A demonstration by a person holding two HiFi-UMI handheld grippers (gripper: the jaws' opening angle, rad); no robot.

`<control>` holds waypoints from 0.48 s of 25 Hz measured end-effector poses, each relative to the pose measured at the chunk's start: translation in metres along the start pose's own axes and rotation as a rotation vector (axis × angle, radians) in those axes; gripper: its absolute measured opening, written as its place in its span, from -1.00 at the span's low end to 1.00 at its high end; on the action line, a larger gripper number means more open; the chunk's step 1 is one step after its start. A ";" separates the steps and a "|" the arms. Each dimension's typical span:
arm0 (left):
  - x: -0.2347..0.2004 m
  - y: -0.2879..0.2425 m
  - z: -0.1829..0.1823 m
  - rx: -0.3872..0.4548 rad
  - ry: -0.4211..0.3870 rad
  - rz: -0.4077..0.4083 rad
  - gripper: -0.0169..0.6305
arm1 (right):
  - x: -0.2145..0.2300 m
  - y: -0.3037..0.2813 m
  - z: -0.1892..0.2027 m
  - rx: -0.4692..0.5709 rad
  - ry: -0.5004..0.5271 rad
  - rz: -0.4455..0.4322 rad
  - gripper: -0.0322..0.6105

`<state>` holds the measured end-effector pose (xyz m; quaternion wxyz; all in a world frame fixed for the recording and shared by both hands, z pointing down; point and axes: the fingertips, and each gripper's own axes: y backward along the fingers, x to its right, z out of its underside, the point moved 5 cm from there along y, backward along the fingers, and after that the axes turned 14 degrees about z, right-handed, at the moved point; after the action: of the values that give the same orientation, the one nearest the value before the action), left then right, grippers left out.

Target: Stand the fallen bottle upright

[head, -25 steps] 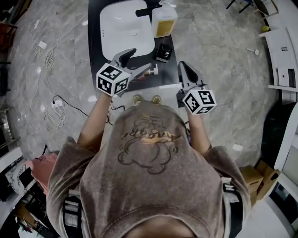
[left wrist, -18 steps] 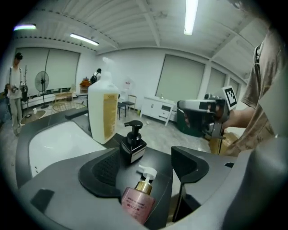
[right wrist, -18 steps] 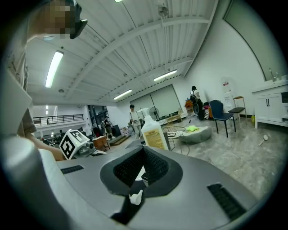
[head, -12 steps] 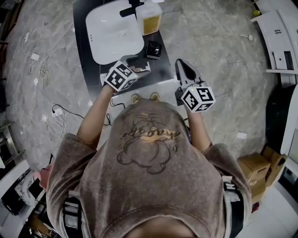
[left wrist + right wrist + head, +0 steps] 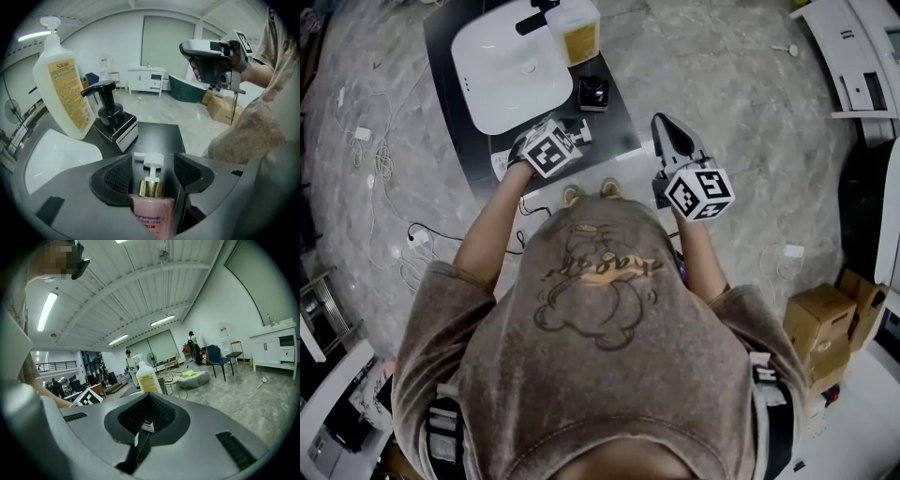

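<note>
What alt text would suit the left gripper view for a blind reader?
A small pink pump bottle lies between the jaws of the left hand-held gripper, which have just been closing but do not yet press it. Beyond are a black dispenser, a large yellow-labelled bottle and a white sink.

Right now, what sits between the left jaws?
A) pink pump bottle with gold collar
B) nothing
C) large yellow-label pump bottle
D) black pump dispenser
A: the left gripper view shows the pink pump bottle between the left gripper's jaws, which have just been closing but do not yet clamp it.
</note>
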<state>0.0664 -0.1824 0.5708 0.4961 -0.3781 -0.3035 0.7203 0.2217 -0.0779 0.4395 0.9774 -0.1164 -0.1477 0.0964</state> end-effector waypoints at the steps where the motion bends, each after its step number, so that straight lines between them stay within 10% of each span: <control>1: -0.001 -0.003 0.000 -0.017 -0.009 0.000 -0.04 | 0.002 0.002 0.001 0.000 -0.002 0.008 -0.91; 12: -0.007 -0.033 0.005 -0.162 -0.025 0.033 -0.11 | 0.011 0.020 0.009 -0.003 -0.026 0.062 -0.91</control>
<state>0.0803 -0.1785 0.6020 0.4481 -0.4129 -0.3607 0.7061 0.2264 -0.0541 0.4455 0.9718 -0.1212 -0.1566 0.1282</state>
